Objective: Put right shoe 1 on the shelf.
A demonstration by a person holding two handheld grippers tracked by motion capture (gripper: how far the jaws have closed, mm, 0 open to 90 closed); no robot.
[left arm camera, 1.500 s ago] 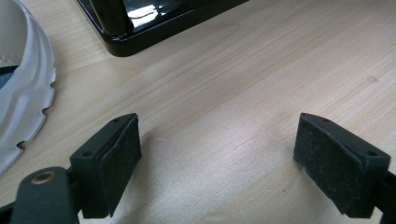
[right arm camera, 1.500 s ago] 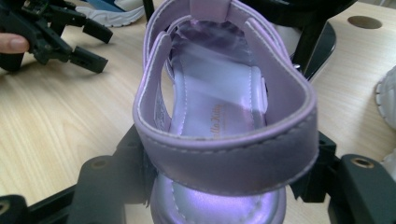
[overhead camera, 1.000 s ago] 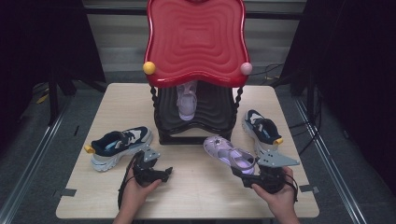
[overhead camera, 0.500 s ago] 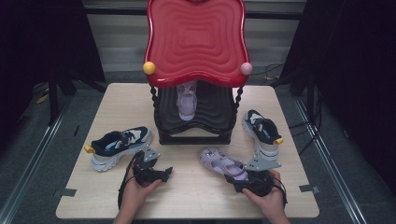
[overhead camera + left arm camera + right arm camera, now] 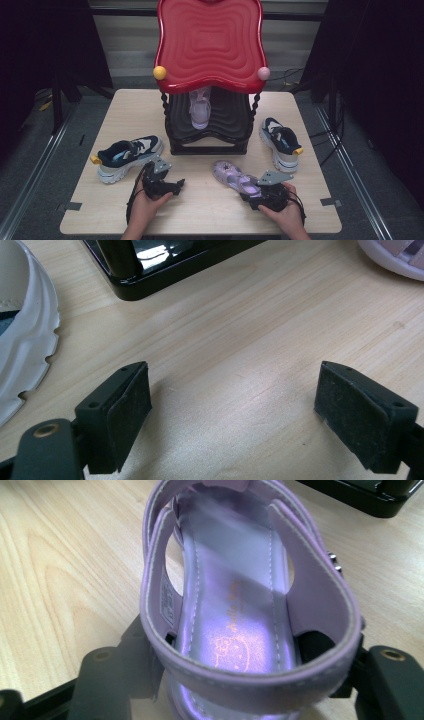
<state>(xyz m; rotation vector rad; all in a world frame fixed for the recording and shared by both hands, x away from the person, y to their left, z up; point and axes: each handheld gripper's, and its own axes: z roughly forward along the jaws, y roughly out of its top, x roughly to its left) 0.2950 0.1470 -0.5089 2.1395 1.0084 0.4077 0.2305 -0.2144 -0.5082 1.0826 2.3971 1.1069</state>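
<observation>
A purple sandal (image 5: 232,176) lies on the wooden table (image 5: 205,215) in front of the rack, toe pointing to the far left. My right gripper (image 5: 248,191) has its jaws on either side of the sandal's heel strap (image 5: 250,680). They have just been opening, with the heel between them and the pads still against the strap. My left gripper (image 5: 175,186) rests low over the table at the front left. It is open, with bare wood between its pads (image 5: 125,410).
A black shoe rack with a red wavy top (image 5: 207,50) stands mid-table, a second purple sandal (image 5: 200,111) on its shelf. One navy sneaker (image 5: 127,156) lies left of the rack near my left gripper, another (image 5: 280,142) on the right.
My right hand has come down and slightly left with the sandal, which now lies flat on the table. The left gripper has stayed where it was.
</observation>
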